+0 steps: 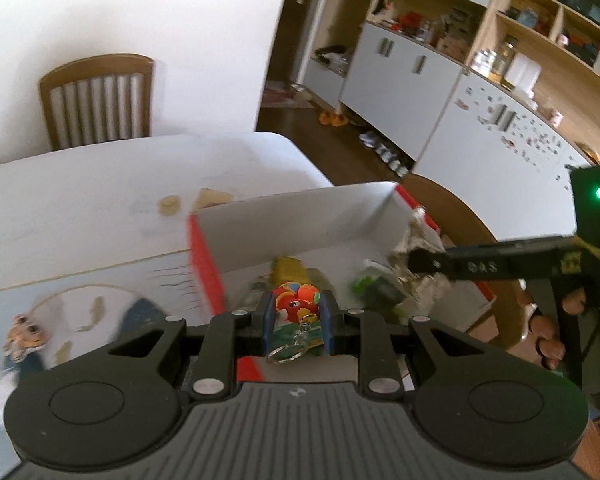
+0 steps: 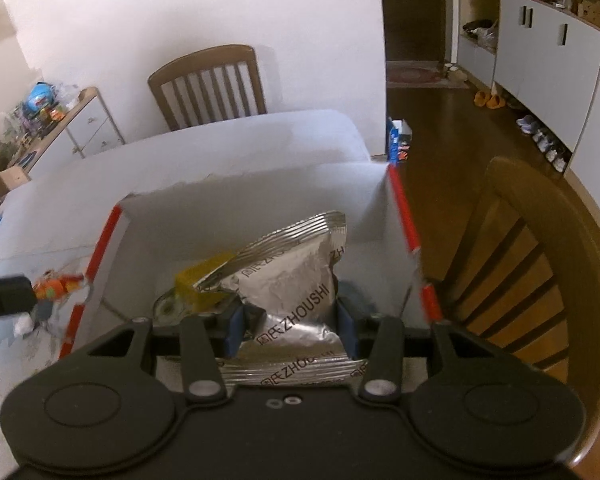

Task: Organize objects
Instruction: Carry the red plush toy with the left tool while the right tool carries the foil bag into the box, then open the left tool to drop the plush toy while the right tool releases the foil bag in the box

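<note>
Foil pouch (image 2: 290,300), light and crinkly, sits pinched mid-body by the right gripper (image 2: 290,330) over the box (image 2: 236,196); left gripper (image 1: 296,322) clenches a probably hard keychain toy (image 1: 296,303).

A colourful orange-and-red toy keychain (image 1: 296,308) is clamped between the blue pads (image 1: 269,320) of the left gripper (image 1: 297,322), its metal ring (image 1: 286,354) hanging below the fingers. Just beyond the fingertips, a white box with red edges (image 1: 300,224) is seen on the white table (image 1: 100,192), with a yellow item (image 1: 290,270) inside. The right gripper (image 1: 472,266) is seen reaching in from the right of the fingers.
</note>
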{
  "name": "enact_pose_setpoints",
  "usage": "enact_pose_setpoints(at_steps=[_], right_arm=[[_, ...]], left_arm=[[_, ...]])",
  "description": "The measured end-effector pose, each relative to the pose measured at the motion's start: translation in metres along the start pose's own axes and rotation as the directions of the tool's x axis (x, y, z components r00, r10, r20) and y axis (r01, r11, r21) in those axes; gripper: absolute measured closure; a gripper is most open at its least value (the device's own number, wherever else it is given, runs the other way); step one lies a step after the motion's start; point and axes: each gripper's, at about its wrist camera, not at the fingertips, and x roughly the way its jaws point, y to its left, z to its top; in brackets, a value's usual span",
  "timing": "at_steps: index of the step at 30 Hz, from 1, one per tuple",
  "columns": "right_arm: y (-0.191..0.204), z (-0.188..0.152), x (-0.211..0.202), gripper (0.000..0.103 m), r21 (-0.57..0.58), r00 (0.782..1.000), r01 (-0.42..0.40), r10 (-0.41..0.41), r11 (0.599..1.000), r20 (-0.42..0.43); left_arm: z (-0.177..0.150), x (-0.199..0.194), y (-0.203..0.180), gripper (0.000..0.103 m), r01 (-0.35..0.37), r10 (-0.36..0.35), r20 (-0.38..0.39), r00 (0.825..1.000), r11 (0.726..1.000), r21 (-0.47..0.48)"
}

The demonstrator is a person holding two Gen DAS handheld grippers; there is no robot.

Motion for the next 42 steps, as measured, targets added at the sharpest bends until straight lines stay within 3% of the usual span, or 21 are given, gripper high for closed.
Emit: enact_pose_setpoints(at_steps=[7,20,36,42], right_arm=[[-0.009,0.017,0.022,0.058,-0.004,1.0,0.021,-0.021,1.0,-0.02],[-0.015,0.028,0.07,0.058,-0.019,0.991,0.003,-0.006,1.0,-0.132],[-0.01,0.029,0.083,0.056,-0.036,0.986,0.016,-0.022,0.999,-0.168],[-0.015,0.028,0.076,0.049,-0.019,0.988,0.009,-0.012,1.0,-0.154]], left_arm=[[0.009,0.042,-0.033,0.081,0.047,-0.044,-0.059,0.997,0.998,0.052],[0.001,0.107,-0.067,0.081,0.042,-0.014,-0.156,0.988,0.983,0.178],[-0.011,0.151,-0.078,0.08,0.038,0.017,-0.288,0.958,0.982,0.186],[-0.013,0.157,-0.077,0.08,0.037,0.021,-0.316,0.949,0.984,0.177]])
